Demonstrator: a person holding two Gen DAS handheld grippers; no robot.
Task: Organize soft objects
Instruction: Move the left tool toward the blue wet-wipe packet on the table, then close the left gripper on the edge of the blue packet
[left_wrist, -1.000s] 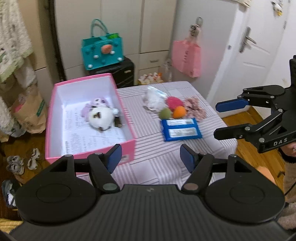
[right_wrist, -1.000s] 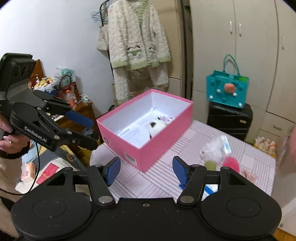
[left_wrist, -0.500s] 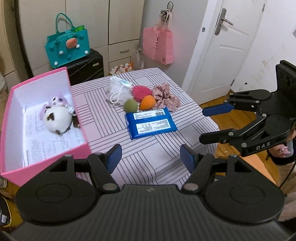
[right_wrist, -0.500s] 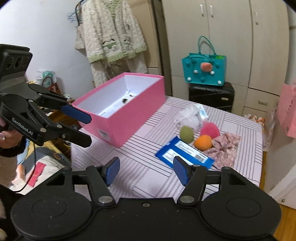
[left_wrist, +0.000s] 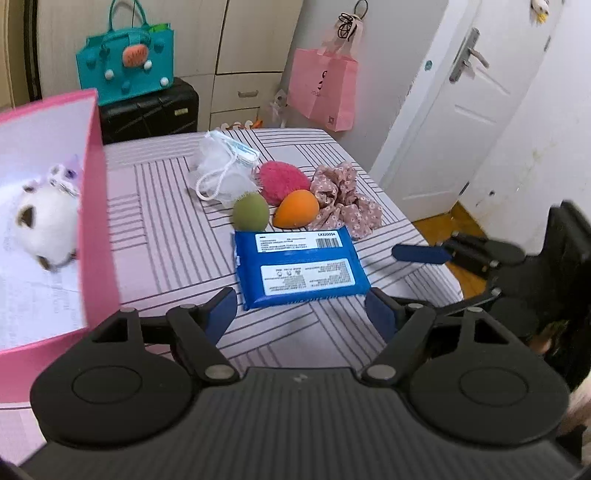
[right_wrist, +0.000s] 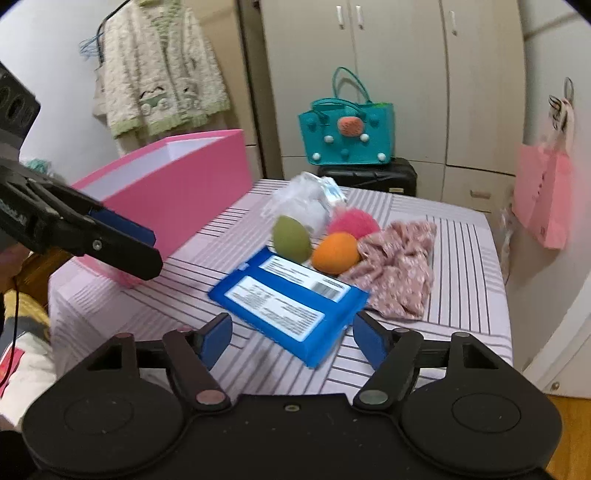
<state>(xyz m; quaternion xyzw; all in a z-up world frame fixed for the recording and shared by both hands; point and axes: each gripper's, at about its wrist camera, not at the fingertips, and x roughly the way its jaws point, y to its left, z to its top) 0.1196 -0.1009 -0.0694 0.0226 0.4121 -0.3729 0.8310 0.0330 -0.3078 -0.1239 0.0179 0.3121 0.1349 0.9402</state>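
One white plush toy (left_wrist: 44, 225) lies inside the pink box (left_wrist: 96, 236).

left gripper (left_wrist: 301, 312) | right gripper (right_wrist: 291, 338) | both moved nearer blue pack (left_wrist: 299, 267)

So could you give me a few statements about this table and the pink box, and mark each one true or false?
1. A white plush toy lies inside the pink box. True.
2. The blue packet is in the box. False: it lies on the striped table.
3. The left gripper is shut on the orange sponge. False: it is open and empty.
4. The right gripper is open. True.
5. The green sponge sits beside the orange one. True.
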